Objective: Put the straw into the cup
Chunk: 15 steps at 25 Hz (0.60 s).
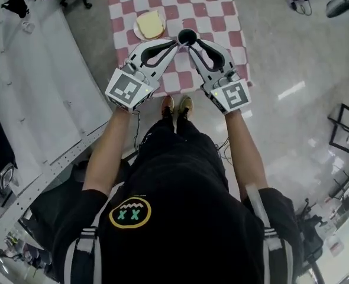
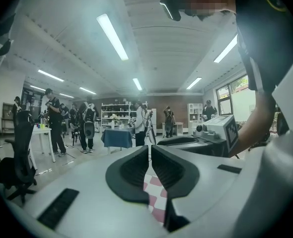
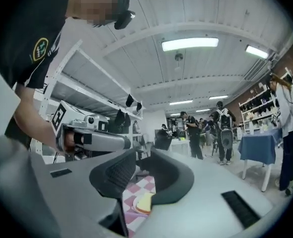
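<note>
Down at the bottom of the head view, the person's black shirt fills the frame, both bare forearms reaching up the picture. The left gripper and the right gripper are held side by side at centre frame, marker cubes nearest the wearer, tips angled in toward each other.

In its own view the left gripper's jaws sit almost together, only a thin slit between the pads, and nothing can be made out in it. The right gripper's jaws stand clearly apart in its view, with only the table far below showing through the gap.

Below the grippers, a pair of shoes stands on the grey floor at the table's near edge. The table, under a red-and-white checked cloth, takes up the upper middle of the frame.

The cup, dark and round from above, sits in the picture right at the meeting tips of the two grippers. The straw cannot be made out in any view.

Just up and left of the cup, a plate carries a pale yellow piece of food.

At the left edge runs white shelving. Far off in the gripper views, people stand about a blue-draped table under strip lights.
</note>
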### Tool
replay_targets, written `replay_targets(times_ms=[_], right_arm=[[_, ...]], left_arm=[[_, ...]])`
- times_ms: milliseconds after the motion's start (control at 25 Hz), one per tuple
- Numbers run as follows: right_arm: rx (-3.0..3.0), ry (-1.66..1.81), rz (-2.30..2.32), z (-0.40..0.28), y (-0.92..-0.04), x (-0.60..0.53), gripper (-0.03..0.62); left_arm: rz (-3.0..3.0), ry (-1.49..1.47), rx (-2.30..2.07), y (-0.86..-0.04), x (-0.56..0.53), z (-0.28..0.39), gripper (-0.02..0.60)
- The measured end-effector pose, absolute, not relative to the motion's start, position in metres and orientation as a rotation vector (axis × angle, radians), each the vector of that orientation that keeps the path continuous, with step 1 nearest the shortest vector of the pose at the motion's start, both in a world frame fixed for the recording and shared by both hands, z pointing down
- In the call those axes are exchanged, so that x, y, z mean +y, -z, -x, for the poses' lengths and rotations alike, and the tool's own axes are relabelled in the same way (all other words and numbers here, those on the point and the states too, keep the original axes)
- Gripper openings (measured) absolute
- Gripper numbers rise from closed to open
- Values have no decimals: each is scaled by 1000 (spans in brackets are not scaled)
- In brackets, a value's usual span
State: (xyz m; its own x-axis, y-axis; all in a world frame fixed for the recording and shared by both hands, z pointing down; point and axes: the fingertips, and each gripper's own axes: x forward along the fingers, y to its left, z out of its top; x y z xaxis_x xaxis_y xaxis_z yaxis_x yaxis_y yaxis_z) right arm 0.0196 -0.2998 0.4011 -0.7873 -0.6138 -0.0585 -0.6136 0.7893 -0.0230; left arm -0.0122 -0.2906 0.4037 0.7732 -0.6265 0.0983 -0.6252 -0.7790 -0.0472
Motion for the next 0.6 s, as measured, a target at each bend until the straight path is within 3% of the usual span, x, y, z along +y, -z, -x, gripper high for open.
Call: replay_targets(times_ms=[600], right_arm=[[2957, -104, 982, -12, -349, -201, 21]], left_arm=[[2966, 107, 1037, -357, -208, 26, 35]])
